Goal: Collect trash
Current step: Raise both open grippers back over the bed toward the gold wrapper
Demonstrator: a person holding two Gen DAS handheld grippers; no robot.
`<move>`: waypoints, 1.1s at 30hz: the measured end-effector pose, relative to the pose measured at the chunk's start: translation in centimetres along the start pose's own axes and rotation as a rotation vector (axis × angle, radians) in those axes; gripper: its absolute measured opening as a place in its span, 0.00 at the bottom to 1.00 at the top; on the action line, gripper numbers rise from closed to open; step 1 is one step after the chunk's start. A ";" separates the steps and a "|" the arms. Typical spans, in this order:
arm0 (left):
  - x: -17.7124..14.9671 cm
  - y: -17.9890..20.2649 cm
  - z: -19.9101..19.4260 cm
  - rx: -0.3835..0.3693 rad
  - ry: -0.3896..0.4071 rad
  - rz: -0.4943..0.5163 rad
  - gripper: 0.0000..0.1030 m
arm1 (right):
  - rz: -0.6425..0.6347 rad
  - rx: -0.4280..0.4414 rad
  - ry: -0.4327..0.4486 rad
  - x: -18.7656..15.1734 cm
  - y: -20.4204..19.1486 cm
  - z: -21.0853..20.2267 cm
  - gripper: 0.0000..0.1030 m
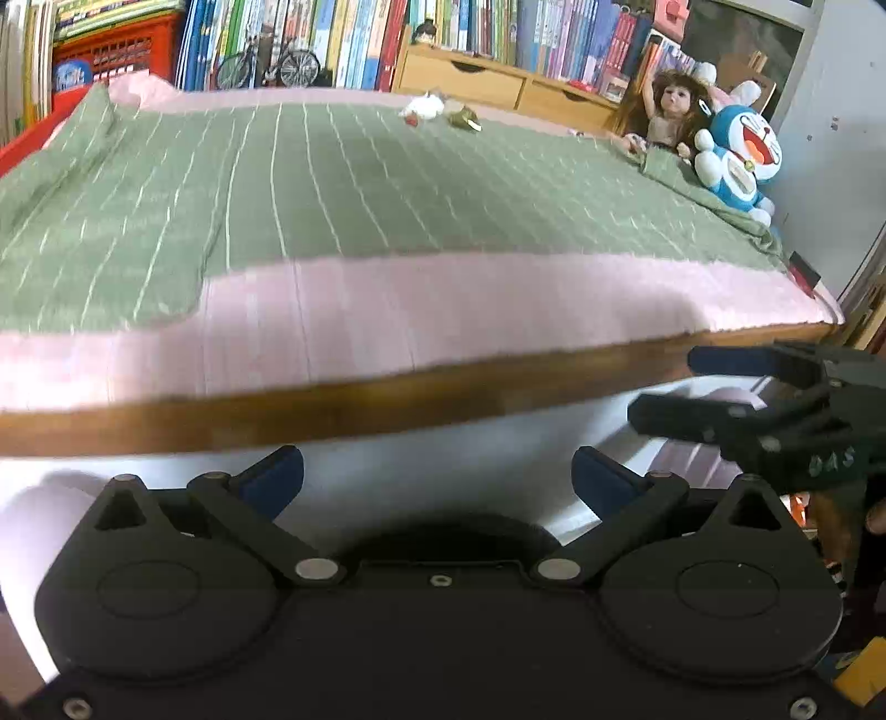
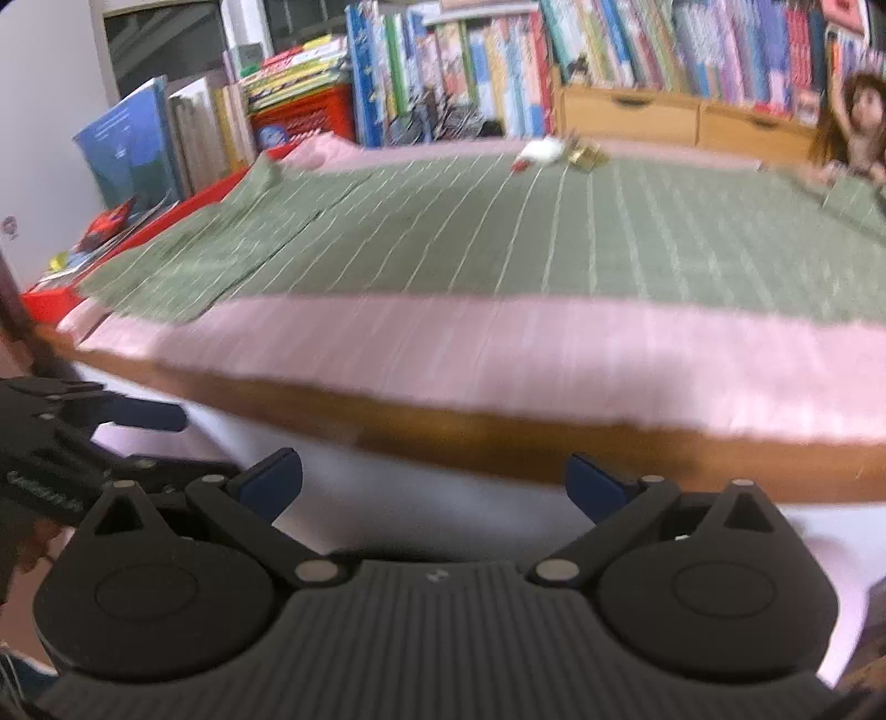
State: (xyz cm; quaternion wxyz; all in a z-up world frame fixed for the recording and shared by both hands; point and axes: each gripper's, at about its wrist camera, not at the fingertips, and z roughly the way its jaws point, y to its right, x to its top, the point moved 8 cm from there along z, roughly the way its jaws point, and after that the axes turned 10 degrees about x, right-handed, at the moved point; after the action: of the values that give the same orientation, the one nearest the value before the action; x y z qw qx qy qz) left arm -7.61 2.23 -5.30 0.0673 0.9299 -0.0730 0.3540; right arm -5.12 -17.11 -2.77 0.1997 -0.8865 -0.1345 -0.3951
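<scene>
Room: bookshelves (image 1: 387, 33) packed with upright children's books fill the far wall behind a bed; we read it as a child's bedroom.
Bed: a green striped blanket (image 1: 343, 183) lies flat over a pink sheet (image 1: 443, 315), with a wooden bed frame (image 1: 332, 404) along the near edge.
Trash: a crumpled white tissue (image 1: 422, 106) lies on the far part of the blanket, and just beside it, to its right, sits an olive-gold wrapper (image 1: 465, 119). Both lie loose on the bedding, close to the wooden drawer unit (image 1: 498, 83).
Toys: a long-haired doll (image 1: 667, 113) and a blue-and-white plush cat (image 1: 739, 158) are propped at the bed's far right corner. We judge they belong there and are not trash.
Left gripper: our left gripper (image 1: 437, 479) hovers low before the bed frame, its blue-padded fingers spread wide with nothing between them.
Right gripper: our right gripper (image 2: 434, 479) hangs alongside, also spread wide and empty. In the left wrist view it shows at the right edge.
Why so: we judge both claws are parted in readiness, because the trash lies well apart from them across the whole bed.
Next move: a long reach over the blanket, we think, one piece per claw.
Clarity: the right wrist view is blurred, so fine detail of the trash is uncertain.
</scene>
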 end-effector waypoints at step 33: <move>24.2 1.7 7.2 -0.012 0.271 0.032 1.00 | -0.012 -0.157 0.321 18.7 10.1 2.3 1.00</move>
State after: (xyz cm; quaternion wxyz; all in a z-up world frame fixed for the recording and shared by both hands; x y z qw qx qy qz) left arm 14.65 -2.80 5.71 0.0767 0.8719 -0.0801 0.4770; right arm 12.52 -23.50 7.47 0.1465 -0.8241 -0.0748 -0.5420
